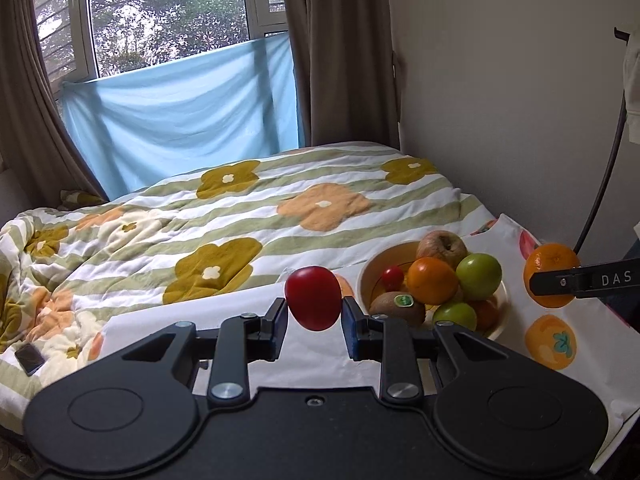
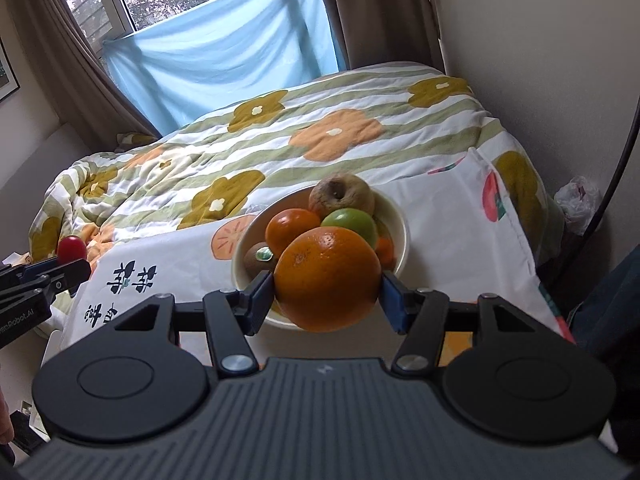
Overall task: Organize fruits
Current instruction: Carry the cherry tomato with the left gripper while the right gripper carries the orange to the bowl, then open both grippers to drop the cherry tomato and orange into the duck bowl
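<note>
My left gripper [image 1: 314,308] is shut on a small red tomato [image 1: 313,298], held in the air left of the white fruit bowl [image 1: 366,276]. The bowl holds a brown apple [image 1: 442,245], an orange [image 1: 432,280], green apples [image 1: 479,276], a kiwi [image 1: 396,307] and a small red fruit [image 1: 392,277]. My right gripper [image 2: 327,296] is shut on a large orange [image 2: 327,278], raised just in front of the bowl [image 2: 400,216]. The right wrist view also shows the left gripper [image 2: 70,266] with the tomato [image 2: 71,249] at far left. The left wrist view has the held orange [image 1: 550,274] at far right.
The bowl stands on a white cloth [image 2: 440,216] printed with fruit, spread over a table at the foot of a bed with a flowered quilt [image 1: 240,216]. A phone [image 1: 30,358] lies on the quilt. A wall [image 1: 500,100] runs along the right; a blue sheet [image 1: 180,116] hangs under the window.
</note>
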A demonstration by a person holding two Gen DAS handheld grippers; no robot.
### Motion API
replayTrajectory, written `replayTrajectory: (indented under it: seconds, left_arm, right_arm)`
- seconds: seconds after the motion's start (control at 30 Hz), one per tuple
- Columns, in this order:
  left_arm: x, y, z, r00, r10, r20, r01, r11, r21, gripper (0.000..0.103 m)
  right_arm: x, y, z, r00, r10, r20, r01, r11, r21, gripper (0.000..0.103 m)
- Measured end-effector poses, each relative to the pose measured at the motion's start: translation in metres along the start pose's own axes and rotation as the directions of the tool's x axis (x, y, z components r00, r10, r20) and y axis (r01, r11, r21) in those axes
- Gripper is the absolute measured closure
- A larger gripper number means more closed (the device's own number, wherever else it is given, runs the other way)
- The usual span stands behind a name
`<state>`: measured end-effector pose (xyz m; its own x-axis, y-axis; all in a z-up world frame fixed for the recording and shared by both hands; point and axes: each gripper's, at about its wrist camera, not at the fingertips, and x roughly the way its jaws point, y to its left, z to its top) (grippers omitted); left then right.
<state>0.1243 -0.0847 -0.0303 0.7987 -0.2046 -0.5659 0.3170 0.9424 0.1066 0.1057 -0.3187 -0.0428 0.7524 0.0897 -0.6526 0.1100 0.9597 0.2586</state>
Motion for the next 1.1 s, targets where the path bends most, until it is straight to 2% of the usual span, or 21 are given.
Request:
replayTrajectory:
  seconds: [0.4, 0.7, 0.93, 0.97, 1.03, 1.1]
  left_arm:
    - [0.09, -0.049, 0.038, 0.996, -0.069, -0.048, 0.068, 0.998, -0.016, 0.071]
    - [0.165, -0.057, 0.054, 0.979, -0.115, -0.171, 0.109, 0.993, -0.045, 0.071]
    - [0.19, -0.056, 0.051, 0.964, -0.112, -0.241, 0.097, 0.993, -0.073, 0.07]
    - [0.191, -0.056, 0.05, 0.963, -0.11, -0.246, 0.094, 0.993, -0.075, 0.065]
    - [0.191, -0.055, 0.051, 0.964, -0.1, -0.246, 0.083, 0.994, -0.078, 0.044]
    - [0.187, -0.054, 0.054, 0.972, -0.072, -0.225, 0.055, 0.995, -0.082, 0.01]
  right_arm:
    - [0.042, -0.051, 0.039, 1.0, 0.013, -0.013, -0.014, 1.0, -0.021, 0.031]
    - [0.073, -0.07, 0.054, 0.999, 0.034, -0.021, -0.034, 0.999, -0.009, 0.031]
    - [0.088, -0.075, 0.057, 0.999, 0.042, -0.034, -0.042, 0.999, -0.004, 0.031]
    - [0.089, -0.075, 0.056, 0.999, 0.041, -0.033, -0.041, 0.999, -0.003, 0.031]
    - [0.091, -0.076, 0.057, 0.999, 0.039, -0.032, -0.039, 0.999, -0.001, 0.031]
    - [0.091, -0.076, 0.059, 0.999, 0.042, -0.031, -0.042, 0.999, 0.003, 0.031]
